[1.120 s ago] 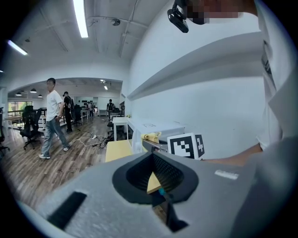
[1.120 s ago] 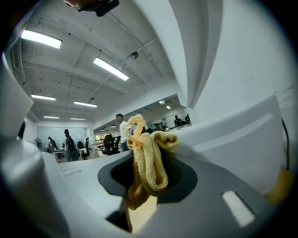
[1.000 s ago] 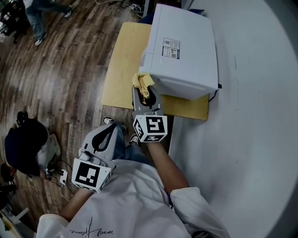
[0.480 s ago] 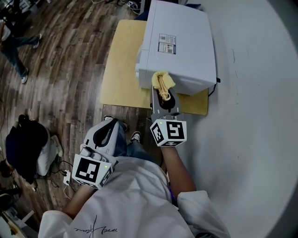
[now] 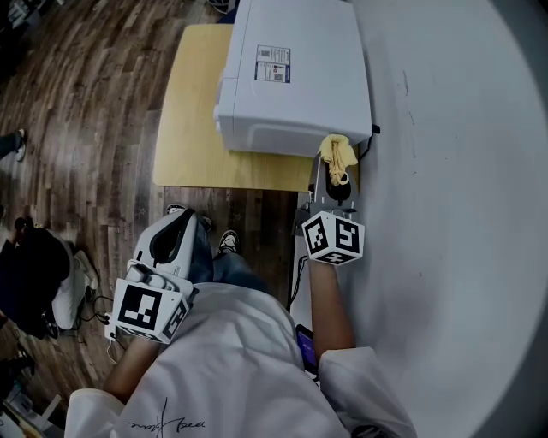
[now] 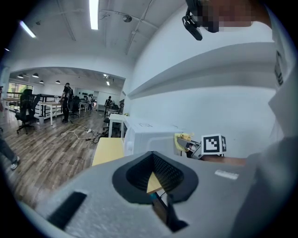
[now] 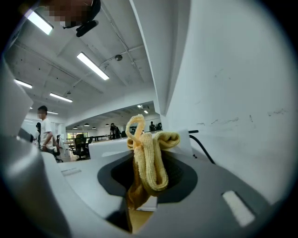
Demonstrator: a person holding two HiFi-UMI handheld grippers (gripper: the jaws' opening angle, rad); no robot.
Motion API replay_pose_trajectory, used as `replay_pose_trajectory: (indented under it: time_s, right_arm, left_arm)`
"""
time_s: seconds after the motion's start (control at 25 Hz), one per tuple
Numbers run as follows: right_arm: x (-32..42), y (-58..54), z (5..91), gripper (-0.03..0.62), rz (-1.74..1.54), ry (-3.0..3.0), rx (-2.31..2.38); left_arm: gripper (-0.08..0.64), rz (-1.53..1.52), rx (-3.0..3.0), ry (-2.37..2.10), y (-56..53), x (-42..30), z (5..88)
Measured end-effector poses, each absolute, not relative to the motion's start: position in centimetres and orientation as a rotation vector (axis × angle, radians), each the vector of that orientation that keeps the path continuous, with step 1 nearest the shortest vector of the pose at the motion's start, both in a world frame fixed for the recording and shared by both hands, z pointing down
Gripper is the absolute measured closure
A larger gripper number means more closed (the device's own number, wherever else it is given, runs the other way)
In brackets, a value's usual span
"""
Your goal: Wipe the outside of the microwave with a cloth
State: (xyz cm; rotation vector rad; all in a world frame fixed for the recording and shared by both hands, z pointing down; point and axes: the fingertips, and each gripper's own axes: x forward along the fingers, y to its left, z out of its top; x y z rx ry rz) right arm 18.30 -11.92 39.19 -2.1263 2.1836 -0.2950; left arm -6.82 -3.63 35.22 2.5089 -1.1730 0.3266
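Two grippers are showing in the head view. The right gripper [image 5: 335, 168] is clamping a folded yellow cloth [image 5: 336, 150] between its jaws. The cloth is bulging out past the jaw tips and is sitting at the near right corner of the white microwave [image 5: 295, 81], appearing to touch the casing. A black power cable [image 5: 366, 137] is hanging at that same corner. The left gripper [image 5: 180, 227] is hanging low beside the person's leg, well apart from the microwave, with its jaws drawn together and nothing between them.

The microwave is sitting on a pale yellow tabletop [image 5: 184, 120], occupying the right portion, while the left portion is lying bare. A printed label [image 5: 272, 63] is showing on the oven's top panel. The table's right edge is standing just beside a plain white wall [image 5: 454, 214]. Dark wood-plank flooring [image 5: 86, 111] is extending to the left of the table.

The left gripper view is showing a large open-plan room. Strip lights [image 6: 93, 14] are running along a white ceiling. Office chairs [image 6: 25, 111] and desks are standing at the far left, and several people [image 6: 67, 95] are standing in the distance. Loose cables [image 6: 77, 132] are lying on the floor there.
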Motion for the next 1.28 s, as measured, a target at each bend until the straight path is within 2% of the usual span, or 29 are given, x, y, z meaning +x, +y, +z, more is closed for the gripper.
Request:
replay_pose_trajectory:
  time_s: [0.48, 1.28]
  right_arm:
    - [25.5, -11.4, 42.1, 0.477, -0.344, 1.988, -2.297]
    - [24.6, -12.8, 43.5, 0.474, -0.342, 1.976, -2.274]
  left_arm:
    - [0.569, 0.351, 2.493, -1.166, -3.2, -6.8, 35.5]
    - [0.568, 0.385, 2.481, -1.165, -3.0, -6.9, 36.1]
